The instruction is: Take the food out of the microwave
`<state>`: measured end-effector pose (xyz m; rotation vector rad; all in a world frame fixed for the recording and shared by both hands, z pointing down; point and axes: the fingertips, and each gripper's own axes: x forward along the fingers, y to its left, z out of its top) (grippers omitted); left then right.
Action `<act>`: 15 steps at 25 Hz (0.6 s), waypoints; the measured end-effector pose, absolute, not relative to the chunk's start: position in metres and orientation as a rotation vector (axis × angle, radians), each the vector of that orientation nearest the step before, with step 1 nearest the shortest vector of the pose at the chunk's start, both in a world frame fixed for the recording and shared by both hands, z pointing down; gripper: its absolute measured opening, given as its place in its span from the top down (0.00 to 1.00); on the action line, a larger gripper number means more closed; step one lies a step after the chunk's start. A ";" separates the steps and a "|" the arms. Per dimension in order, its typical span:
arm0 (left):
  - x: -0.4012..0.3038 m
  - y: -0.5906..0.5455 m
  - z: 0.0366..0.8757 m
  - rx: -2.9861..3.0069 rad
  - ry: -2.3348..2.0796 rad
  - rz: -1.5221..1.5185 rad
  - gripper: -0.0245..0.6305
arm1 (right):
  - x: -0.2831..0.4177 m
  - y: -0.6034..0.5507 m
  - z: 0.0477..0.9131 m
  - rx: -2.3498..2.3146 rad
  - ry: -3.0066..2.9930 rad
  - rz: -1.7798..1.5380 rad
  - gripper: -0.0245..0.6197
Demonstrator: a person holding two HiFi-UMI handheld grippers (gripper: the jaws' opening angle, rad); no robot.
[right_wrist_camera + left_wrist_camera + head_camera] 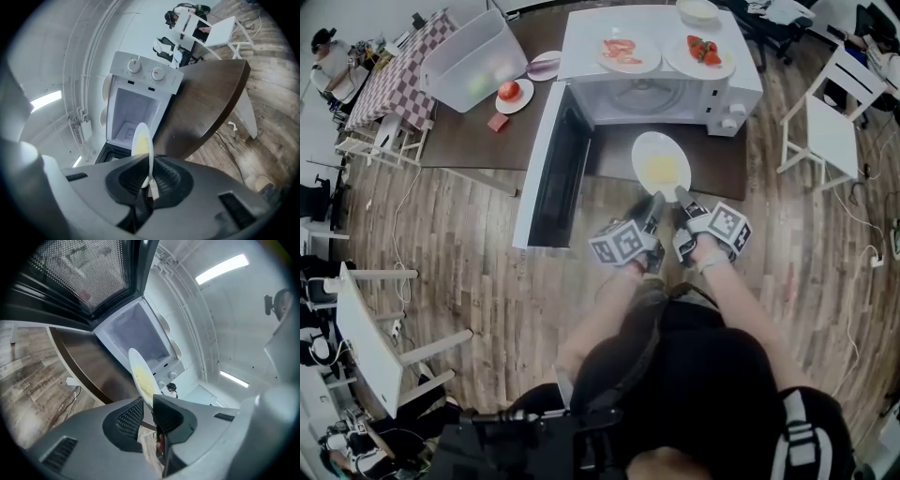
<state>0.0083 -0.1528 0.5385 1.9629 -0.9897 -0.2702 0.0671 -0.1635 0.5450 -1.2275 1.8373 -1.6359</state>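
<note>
While the microwave door (567,173) hangs open, the plate (652,145) holds yellow food (664,172).

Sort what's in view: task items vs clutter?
Job: plate of yellow food, clamped at its rim by left gripper and right gripper; microwave, door open.

Lying about: two plates of red food and a bowl on the microwave; clear bin, tomato plate, onion plate, red block on the table.
</note>
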 end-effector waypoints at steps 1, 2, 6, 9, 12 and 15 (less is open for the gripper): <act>0.009 -0.151 0.538 1.964 -0.992 -0.273 0.87 | 0.068 -0.161 0.545 -1.224 1.833 -1.639 0.93; 0.010 -0.149 0.537 1.966 -0.991 -0.279 0.87 | 0.069 -0.159 0.545 -1.220 1.830 -1.642 0.93; 0.015 -0.138 0.537 1.968 -0.995 -0.282 0.87 | 0.074 -0.148 0.542 -1.214 1.842 -1.638 0.93; 0.017 -0.130 0.540 1.967 -0.999 -0.270 0.87 | 0.077 -0.140 0.544 -1.214 1.837 -1.642 0.93; 0.019 -0.122 0.539 1.972 -1.001 -0.263 0.87 | 0.080 -0.132 0.545 -1.216 1.827 -1.649 0.93; 0.022 -0.111 0.538 1.969 -0.992 -0.268 0.87 | 0.082 -0.121 0.545 -1.218 1.835 -1.652 0.93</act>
